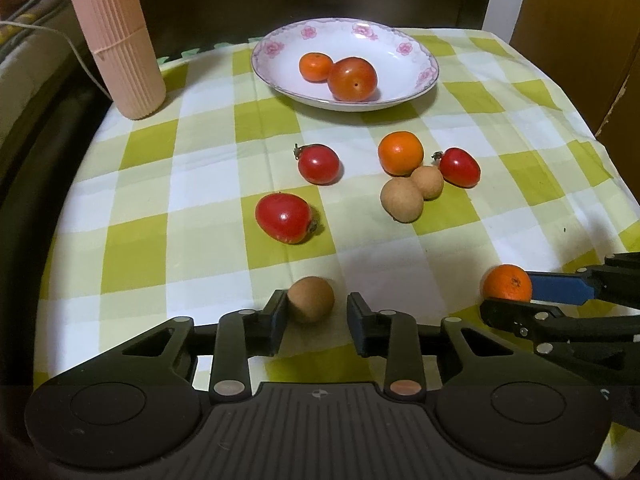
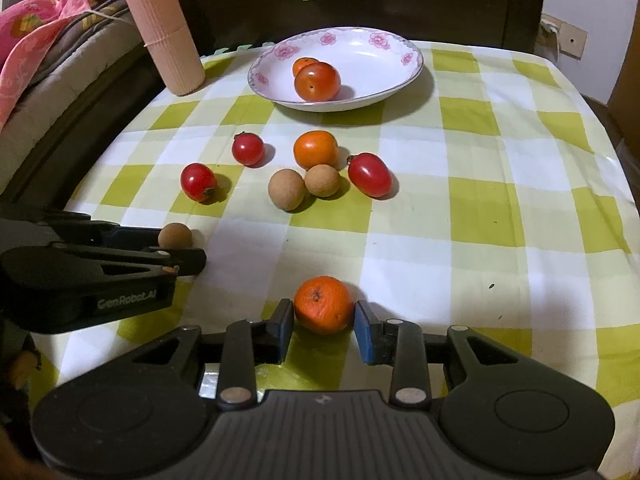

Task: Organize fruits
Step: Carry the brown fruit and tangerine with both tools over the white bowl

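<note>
From the left wrist view, the left tongs stand low over the bench with its green checked cloth. A small brown fruit lies between the two jaws. The left pad touches its side, but a clear gap stays on the right, so these tongs are not clamped on it; they are released around it. The fruit is round, without a long axis, and it sits directly ahead of the tongs and a little to the left of their middle. Far ahead stands the flowered plate, which already carries two orange-red fruits. Between the plate and the tongs lie three red tomatoes, one orange and two more brown fruits.

From the right wrist view, the right tongs hold a small orange between their pads. Both pads seem to touch its sides, so I judge that they grasp it, while it rests on the cloth. The plate lies straight ahead and well apart, behind the loose fruits. The left tongs appear at the left edge with the brown fruit.

In my judgement each hand is nearest to its own fruit, and the coming move is forward to the plate.
</note>
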A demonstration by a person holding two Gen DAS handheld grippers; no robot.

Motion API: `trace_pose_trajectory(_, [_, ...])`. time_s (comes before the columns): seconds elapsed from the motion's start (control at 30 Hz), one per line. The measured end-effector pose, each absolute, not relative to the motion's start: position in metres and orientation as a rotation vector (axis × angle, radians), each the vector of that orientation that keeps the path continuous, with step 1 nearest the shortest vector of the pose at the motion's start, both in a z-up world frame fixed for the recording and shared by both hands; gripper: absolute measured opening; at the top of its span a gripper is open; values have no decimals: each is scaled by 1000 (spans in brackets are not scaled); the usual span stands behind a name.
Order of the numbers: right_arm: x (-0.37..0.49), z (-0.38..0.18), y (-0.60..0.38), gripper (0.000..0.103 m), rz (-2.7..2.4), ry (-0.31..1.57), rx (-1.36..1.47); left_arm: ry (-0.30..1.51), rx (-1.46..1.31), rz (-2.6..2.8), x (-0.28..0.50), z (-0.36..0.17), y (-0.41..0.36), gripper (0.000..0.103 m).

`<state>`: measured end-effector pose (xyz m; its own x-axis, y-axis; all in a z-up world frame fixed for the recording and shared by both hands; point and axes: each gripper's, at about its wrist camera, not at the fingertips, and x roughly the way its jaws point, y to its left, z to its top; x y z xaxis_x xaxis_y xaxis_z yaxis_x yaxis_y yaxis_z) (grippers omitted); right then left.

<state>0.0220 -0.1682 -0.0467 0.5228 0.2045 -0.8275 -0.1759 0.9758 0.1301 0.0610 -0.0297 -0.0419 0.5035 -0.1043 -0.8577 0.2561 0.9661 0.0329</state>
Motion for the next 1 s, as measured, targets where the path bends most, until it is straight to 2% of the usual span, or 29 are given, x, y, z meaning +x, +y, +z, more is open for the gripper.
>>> trace_pose_trajectory(0.23, [20, -45, -170, 30, 212, 992, 36, 1032, 140, -218, 64, -39, -28, 33])
trace_pose_trajectory(1.0, [24, -20, -165, 30, 211, 911, 55, 976, 98, -229, 67, -23, -27, 32])
